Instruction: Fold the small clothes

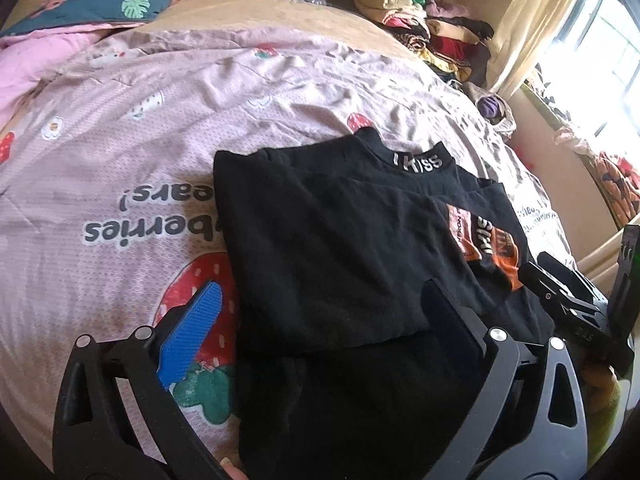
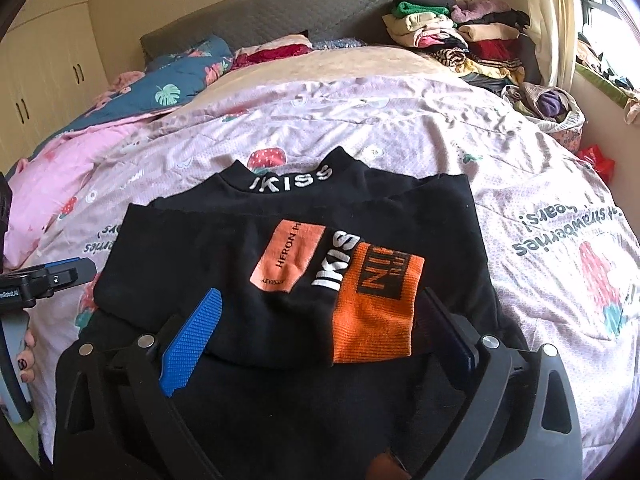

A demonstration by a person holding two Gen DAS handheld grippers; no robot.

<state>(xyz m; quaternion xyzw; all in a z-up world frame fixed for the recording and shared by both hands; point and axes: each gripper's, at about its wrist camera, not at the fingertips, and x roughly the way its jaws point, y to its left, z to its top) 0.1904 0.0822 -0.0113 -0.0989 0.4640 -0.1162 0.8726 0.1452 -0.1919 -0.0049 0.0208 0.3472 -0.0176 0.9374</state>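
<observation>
both sets of jaws stand wide apart, gripping nothing: the left gripper [image 1: 320, 312] and right gripper [image 2: 320, 320] hover over the near edge of one black top [image 2: 280, 248], folded flat on the bed [image 2: 520, 168], probably just let go. beyond the jaws, one pile of clothes [image 2: 452, 40].

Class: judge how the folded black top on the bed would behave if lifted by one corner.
The black top is soft knit lying in creased layers, so it would probably flop and unfold. It looks light. The wrinkled bedsheet might drag along if pushed.
</observation>
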